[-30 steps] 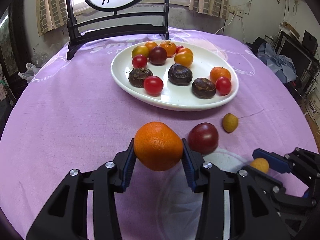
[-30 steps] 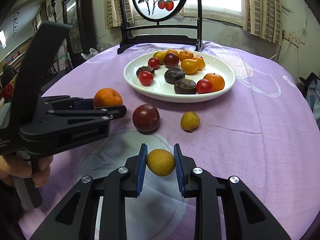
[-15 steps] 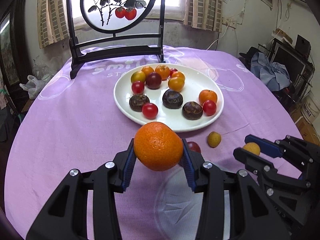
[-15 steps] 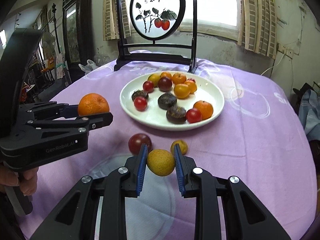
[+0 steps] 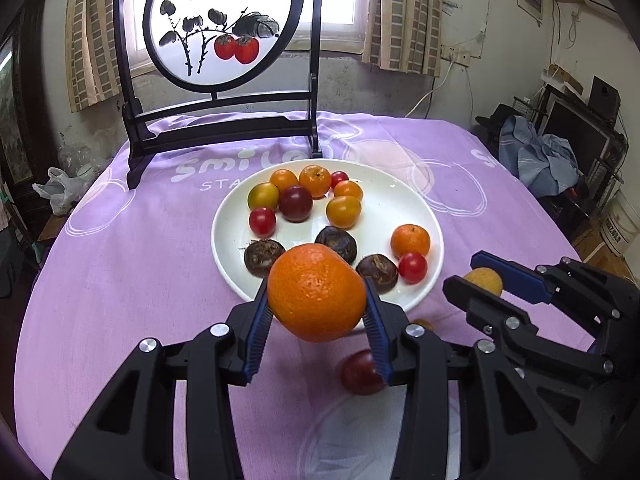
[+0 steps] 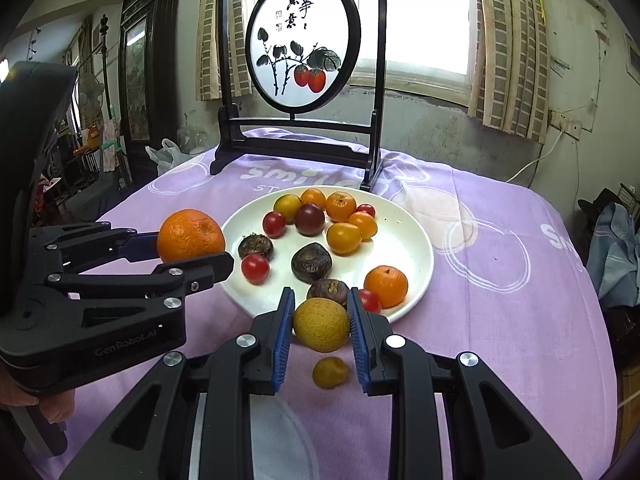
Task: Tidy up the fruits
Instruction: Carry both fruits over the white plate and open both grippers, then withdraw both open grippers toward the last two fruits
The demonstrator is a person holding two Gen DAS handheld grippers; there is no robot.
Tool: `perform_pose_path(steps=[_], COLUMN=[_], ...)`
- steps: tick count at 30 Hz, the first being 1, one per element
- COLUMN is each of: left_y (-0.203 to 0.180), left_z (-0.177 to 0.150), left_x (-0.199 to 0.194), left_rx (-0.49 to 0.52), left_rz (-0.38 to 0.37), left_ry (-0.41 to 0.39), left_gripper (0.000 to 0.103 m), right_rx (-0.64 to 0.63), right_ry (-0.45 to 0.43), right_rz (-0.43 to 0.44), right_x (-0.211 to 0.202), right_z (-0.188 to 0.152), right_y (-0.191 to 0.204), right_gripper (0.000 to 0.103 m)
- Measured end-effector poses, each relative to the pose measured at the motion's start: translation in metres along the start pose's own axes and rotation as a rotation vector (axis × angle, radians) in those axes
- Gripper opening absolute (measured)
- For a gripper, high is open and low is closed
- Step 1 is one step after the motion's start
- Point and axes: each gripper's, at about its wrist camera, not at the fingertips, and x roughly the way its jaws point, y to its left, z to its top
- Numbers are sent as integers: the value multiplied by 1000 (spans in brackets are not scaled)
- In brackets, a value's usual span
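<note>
My left gripper [image 5: 316,300] is shut on a large orange [image 5: 316,298] and holds it in the air just short of the white plate [image 5: 400,196]. The orange also shows in the right wrist view [image 6: 190,235]. My right gripper [image 6: 320,322] is shut on a yellow-brown fruit [image 6: 321,325], held above the cloth near the plate's front rim [image 6: 416,236]. The plate holds several small tomatoes, oranges and dark wrinkled fruits. A dark red plum [image 5: 360,372] and a small yellow fruit [image 6: 329,372] lie on the purple cloth below the grippers.
A black-framed round painted screen [image 5: 218,24] stands on the table behind the plate. A faint clear round lid or dish [image 5: 360,440] lies on the cloth near me. The table edge drops off at the right, with clutter [image 5: 544,160] beyond it.
Both grippers have risen and moved forward toward the plate, each still holding its fruit. The plum and small yellow fruit stay on the cloth, now below the fingers.
</note>
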Motion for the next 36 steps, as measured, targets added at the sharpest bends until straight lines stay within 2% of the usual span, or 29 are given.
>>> perform_pose_path(steps=[15,16,17,18,19,20,23,36], left_y=[21,23,26,30,32,33,34,21], left_z=[34,34,35,36,36,37,37,8], left_x=[76,81,84,86,85,83,74,37], left_rx=[-73,-87,-105,-128,-140,-146,-133,-122], left_rz=[59,53,42,41,44,50,64,36], left_ry=[72,81,89,87,79,65,29,32], left_gripper=[43,43,46,55,70,74,75,76], right_rx=[-15,-13,-10,-6,-3,1,17,71], right_ry=[63,71,70,65,58,56,59,77], right_rz=[-31,-22,-22,-38,-42,-38,-26,-31], right_x=[79,84,87,90,91,92,90,48], right_z=[24,25,26,26,26,26,23,-2], right_y=[-5,-5,-6,-7,-8,-9,-13,-28], right_gripper=[27,32,49,53,58,58,58,63])
